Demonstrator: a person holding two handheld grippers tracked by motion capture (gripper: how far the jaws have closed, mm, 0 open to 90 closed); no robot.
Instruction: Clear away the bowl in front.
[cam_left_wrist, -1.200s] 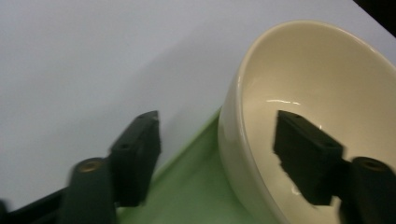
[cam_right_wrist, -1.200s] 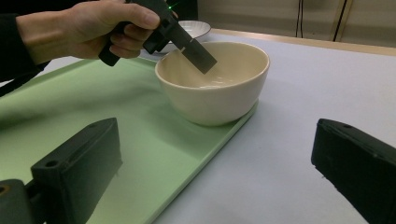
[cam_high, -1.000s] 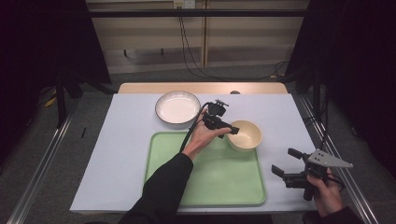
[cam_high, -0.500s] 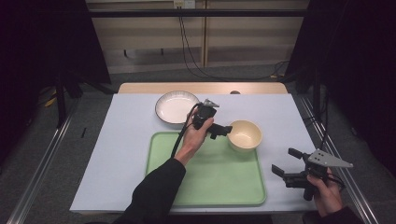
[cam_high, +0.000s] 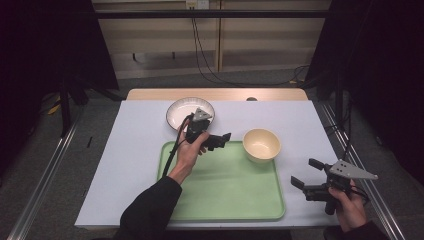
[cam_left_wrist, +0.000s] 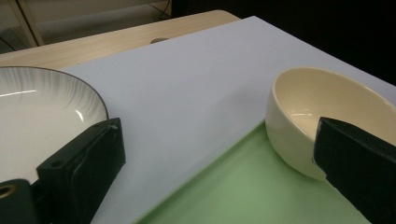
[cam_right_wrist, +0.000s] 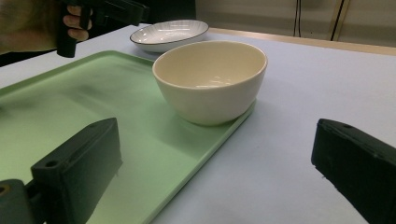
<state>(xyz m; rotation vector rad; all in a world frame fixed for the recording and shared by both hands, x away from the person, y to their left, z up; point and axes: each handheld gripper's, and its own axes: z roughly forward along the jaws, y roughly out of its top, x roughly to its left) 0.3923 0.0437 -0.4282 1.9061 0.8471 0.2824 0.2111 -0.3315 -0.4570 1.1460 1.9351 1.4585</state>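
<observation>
Sitting on the far right corner of the green tray (cam_high: 225, 200), the cream bowl (cam_high: 261, 145) partly overhangs the tray's rim onto the white table (cam_high: 125, 165). The left gripper (cam_high: 218, 140) hovers just beside it with jaws spread apart, holding nothing; the right gripper (cam_high: 305, 181) waits near the table's right edge, jaws also apart and empty. I judge the bowl to be glazed ceramic: stiff, fairly heavy, slippery and breakable, so the best hold is across the rim wall, one jaw inside and one outside. A white plate (cam_high: 186, 111) lies beyond the tray. In the left gripper view the right jaw covers part of the bowl (cam_left_wrist: 308, 116), and whether the bowl's base rests flat is hard to tell
</observation>
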